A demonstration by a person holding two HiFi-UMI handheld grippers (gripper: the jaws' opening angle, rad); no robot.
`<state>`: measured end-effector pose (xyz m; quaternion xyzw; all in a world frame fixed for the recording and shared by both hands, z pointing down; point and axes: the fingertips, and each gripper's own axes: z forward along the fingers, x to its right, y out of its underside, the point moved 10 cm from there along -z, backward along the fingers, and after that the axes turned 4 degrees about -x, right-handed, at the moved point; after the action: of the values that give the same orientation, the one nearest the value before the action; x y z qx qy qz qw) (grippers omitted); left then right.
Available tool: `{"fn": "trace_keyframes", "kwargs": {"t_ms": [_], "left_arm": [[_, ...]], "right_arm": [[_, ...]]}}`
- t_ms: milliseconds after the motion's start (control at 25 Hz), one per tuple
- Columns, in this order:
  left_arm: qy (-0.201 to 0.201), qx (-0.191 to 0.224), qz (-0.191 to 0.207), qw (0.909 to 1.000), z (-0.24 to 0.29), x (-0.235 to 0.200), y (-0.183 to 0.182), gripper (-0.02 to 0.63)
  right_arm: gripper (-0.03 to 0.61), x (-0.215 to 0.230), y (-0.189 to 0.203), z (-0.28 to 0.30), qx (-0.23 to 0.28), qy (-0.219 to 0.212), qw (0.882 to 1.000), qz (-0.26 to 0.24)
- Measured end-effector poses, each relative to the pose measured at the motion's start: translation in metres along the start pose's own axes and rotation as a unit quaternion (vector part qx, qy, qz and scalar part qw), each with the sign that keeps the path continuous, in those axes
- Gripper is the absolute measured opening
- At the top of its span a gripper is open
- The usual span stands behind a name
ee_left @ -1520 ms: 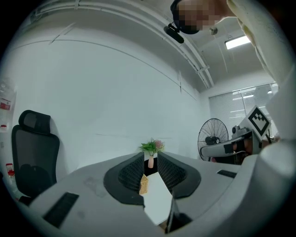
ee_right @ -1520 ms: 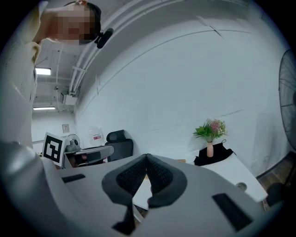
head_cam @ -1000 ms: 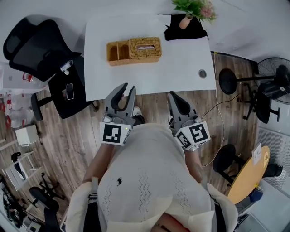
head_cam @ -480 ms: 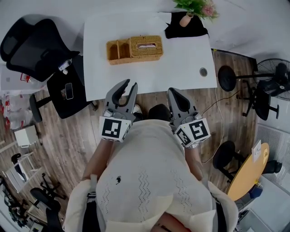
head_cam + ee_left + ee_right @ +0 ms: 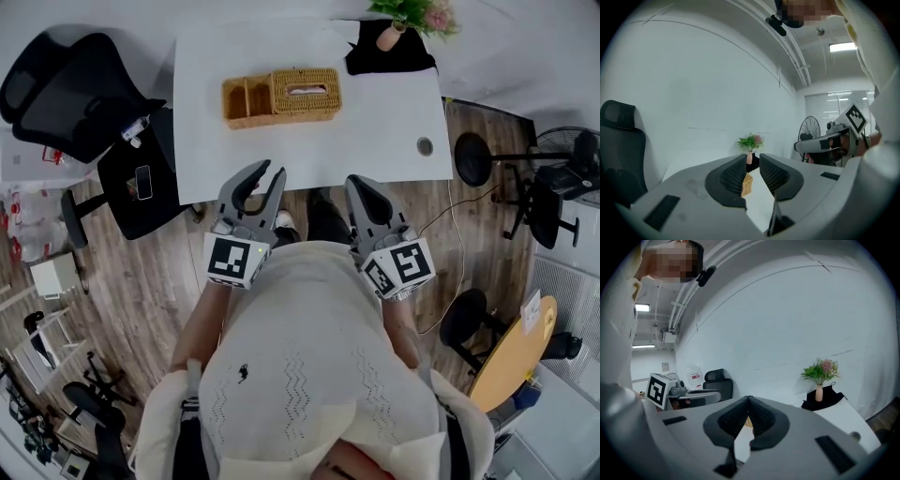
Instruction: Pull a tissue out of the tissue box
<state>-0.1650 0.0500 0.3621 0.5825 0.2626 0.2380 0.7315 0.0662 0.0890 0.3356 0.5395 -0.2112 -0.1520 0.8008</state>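
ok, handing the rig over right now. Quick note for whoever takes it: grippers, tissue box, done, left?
Left gripper: jaws slightly apart, empty, held in front of the person, well short of the tissue box.
Right gripper: jaws together, empty, alongside the left one.
Tissue box: wicker, toward the far side of the white table, with a tissue showing in its top slot. An open wicker tray sits against its left side.
Done: nothing, no tissue pulled.
Left: reach to the box, grip the tissue at the slot, pull it out.

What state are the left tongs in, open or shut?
Open. In the left gripper view the left tongs stand clearly apart, gripping nothing; the far-off wicker tissue box shows through the gap.
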Motion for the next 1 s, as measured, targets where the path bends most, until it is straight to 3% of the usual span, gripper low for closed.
{"fn": "trace_keyframes", "kwargs": {"t_ms": [1000], "left_arm": [[0.028, -0.071, 0.03, 0.9966, 0.098, -0.033, 0.004, 0.091]], "right_arm": [[0.002, 0.073, -0.014, 0.037, -0.028, -0.003, 0.999, 0.016]]}}
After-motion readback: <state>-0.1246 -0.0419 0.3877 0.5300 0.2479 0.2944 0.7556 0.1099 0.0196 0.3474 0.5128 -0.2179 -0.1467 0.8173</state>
